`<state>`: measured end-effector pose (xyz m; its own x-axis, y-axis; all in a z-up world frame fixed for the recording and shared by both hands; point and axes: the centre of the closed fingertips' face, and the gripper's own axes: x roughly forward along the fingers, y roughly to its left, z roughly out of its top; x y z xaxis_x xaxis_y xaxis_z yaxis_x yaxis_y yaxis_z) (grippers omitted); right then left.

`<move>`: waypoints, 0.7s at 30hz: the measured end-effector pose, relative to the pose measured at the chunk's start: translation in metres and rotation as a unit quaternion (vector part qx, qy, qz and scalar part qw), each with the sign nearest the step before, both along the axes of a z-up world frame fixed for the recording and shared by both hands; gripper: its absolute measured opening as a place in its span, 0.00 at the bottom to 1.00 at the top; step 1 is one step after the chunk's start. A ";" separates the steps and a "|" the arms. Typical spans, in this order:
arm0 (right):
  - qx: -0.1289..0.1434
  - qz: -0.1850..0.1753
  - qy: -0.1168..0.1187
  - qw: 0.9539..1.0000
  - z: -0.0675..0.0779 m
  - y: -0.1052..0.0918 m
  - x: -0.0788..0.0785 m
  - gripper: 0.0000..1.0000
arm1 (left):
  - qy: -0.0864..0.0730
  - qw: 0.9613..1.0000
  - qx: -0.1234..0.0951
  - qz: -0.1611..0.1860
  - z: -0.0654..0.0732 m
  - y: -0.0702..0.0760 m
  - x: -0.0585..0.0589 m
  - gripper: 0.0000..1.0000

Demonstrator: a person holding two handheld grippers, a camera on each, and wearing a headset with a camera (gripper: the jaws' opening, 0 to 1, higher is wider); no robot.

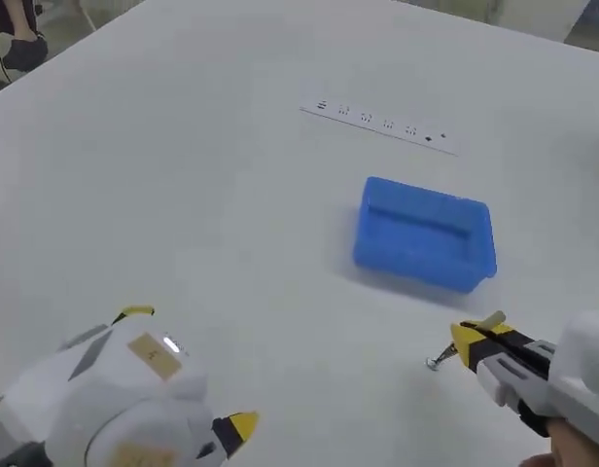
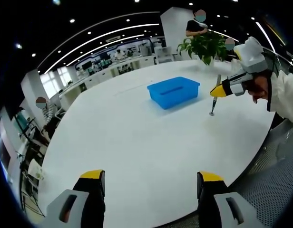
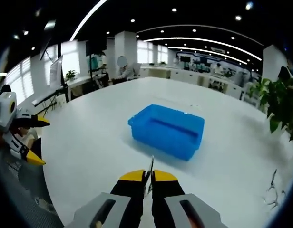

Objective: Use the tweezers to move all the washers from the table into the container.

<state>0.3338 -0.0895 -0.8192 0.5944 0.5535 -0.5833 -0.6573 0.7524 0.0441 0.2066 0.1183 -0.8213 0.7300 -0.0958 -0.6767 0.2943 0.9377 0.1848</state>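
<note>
The right gripper (image 3: 147,176) is clamped on the tweezers (image 2: 214,97), its jaws nearly together. The tweezer tips point down at the white table (image 1: 231,224), near the blue container (image 1: 423,233). Whether a washer sits at the tips is too small to tell. The left gripper (image 2: 146,183) hangs wide open, well apart from the container.

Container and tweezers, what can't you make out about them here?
Floor of the container: partly hidden by its near wall in the right gripper view, blurred in the head view.
Tips of the tweezers: too small in the left gripper view to show whether they hold anything.
Any washers on the table: too small to pick out in the head view.
</note>
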 end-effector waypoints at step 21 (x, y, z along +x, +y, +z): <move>0.019 -0.005 -0.031 0.999 0.047 0.003 0.018 0.00 | -0.008 1.000 -0.001 -0.004 0.003 -0.002 0.000 0.81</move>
<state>0.3517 -0.0870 -0.7723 0.6346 0.5685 -0.5235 -0.6524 0.7572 0.0315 0.2068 0.1161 -0.8180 0.7396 -0.1025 -0.6652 0.2982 0.9359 0.1873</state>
